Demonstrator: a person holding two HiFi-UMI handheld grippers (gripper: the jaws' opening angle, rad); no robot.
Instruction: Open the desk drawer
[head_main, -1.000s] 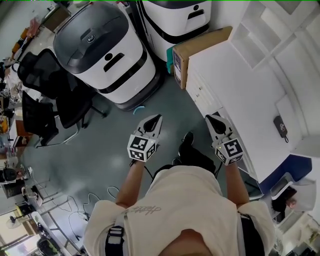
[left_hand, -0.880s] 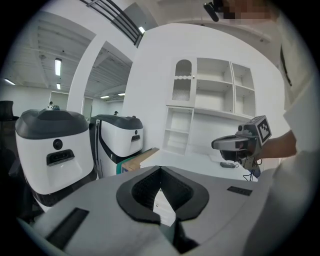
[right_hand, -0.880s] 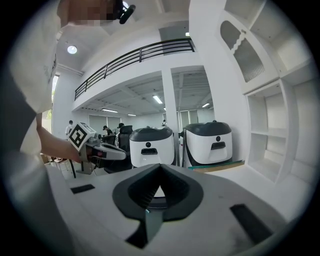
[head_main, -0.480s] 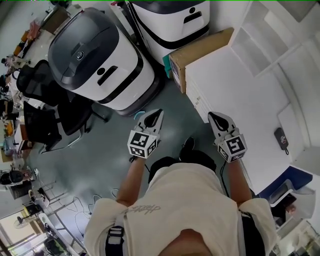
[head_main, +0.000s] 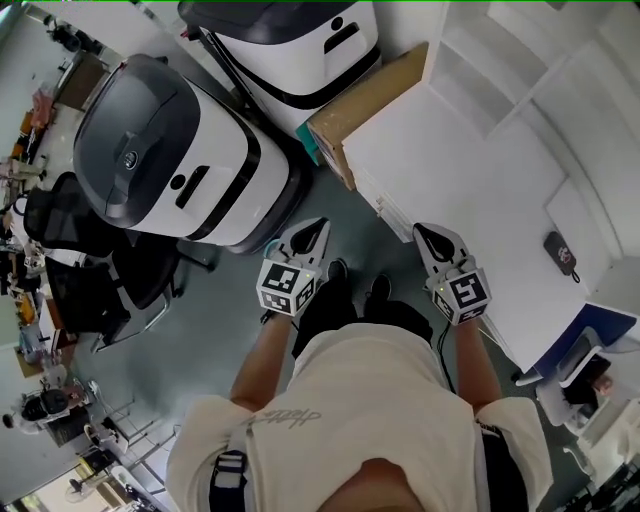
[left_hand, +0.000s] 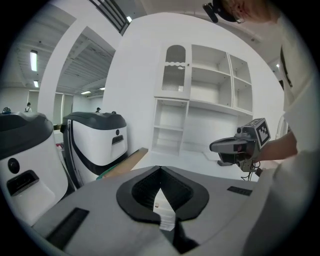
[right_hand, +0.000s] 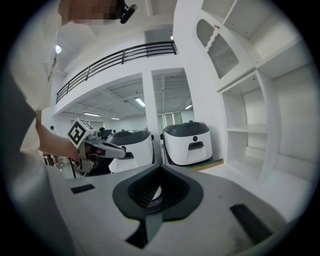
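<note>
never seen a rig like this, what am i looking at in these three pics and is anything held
No robot here: a person holds a tool in each hand, each ending in a two-jaw claw. The top-down picture comes from a camera on the person's head, showing the left claw and right claw pointing forward. The other two come from cameras riding on each tool, looking along its jaws. Both claws are shut and empty. On the right stands a white desk, its drawers apparently closed; a small dark object lies on top. Two large white-and-grey machines stand to the left.
</note>
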